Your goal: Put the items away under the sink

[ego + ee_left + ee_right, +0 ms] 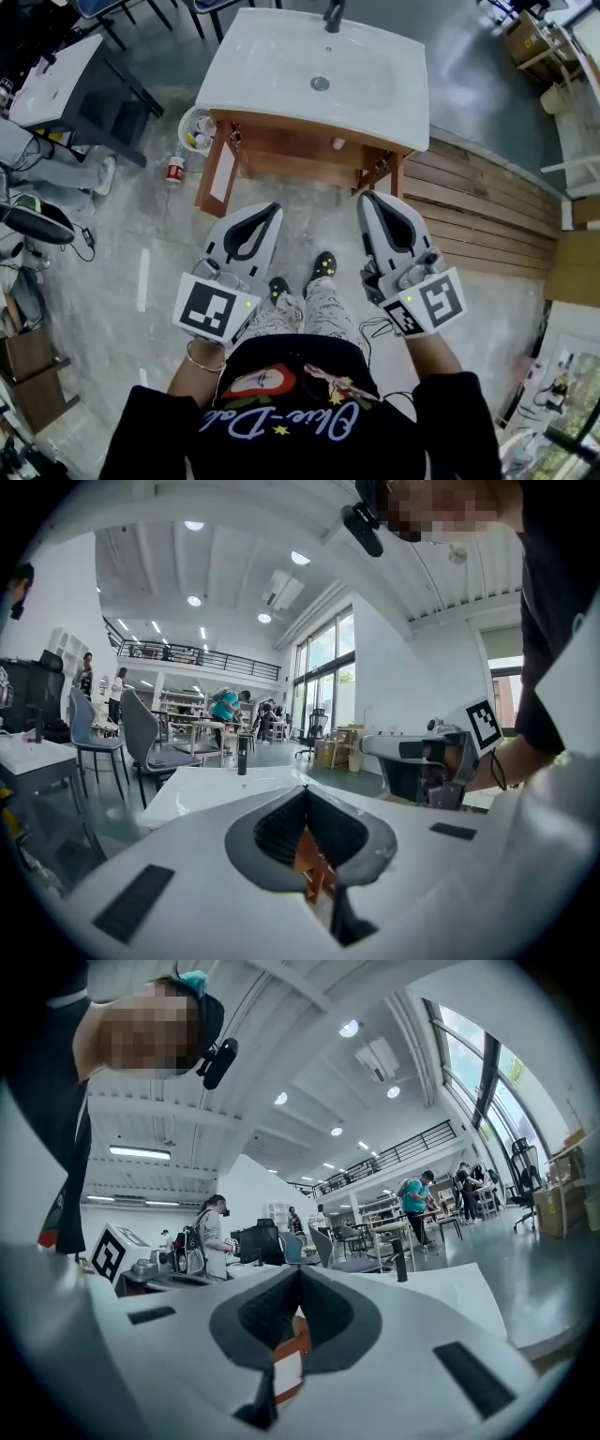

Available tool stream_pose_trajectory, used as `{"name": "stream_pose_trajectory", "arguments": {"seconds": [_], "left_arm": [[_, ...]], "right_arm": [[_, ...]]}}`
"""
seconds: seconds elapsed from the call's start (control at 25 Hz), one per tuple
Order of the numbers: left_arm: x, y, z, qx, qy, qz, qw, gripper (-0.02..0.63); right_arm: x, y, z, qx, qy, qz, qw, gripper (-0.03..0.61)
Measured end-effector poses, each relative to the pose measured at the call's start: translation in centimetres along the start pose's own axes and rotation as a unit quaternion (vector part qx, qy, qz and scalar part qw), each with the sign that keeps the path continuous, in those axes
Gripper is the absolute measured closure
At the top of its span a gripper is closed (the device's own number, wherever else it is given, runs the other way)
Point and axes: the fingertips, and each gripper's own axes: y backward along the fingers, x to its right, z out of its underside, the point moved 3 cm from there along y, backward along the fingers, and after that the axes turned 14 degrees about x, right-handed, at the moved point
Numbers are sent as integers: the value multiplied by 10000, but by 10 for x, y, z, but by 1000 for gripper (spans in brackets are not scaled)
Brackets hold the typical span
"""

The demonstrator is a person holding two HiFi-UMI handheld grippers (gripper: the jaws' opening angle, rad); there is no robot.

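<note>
Left gripper [273, 209]: you held its jaws pressed together, nothing between them
Right gripper [365, 198]: your jaws were closed too, empty
Items: small red-and-white bottle [174, 170] and white round basket [194, 128] stood on the floor, left of the wooden sink cabinet [281, 141]

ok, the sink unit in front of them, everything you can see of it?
The sink unit has a white, glossy rectangular basin top with a round drain in the middle and a dark tap at its far edge. It rests on a brown wooden cabinet whose front doors look swung open towards the person. It stands on the grey floor, a white basket close by its left corner.
</note>
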Motion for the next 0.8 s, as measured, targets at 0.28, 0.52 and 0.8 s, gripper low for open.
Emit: {"name": "stream_pose_trajectory", "arguments": {"seconds": [0.28,0.52,0.8], "left_arm": [[19,7,-29,38,-28,389,9992,604],[35,11,-39,91,-73,604,9981,604],[43,13,-42,44,-96,661,9978,604]], "right_arm": [[-14,-3,-24,-7,11,-62,10000,571],[-22,-3,-37,-53,125,-230,9996,571],[-32,0,-40,-130,195,-373,9990,571]]}}
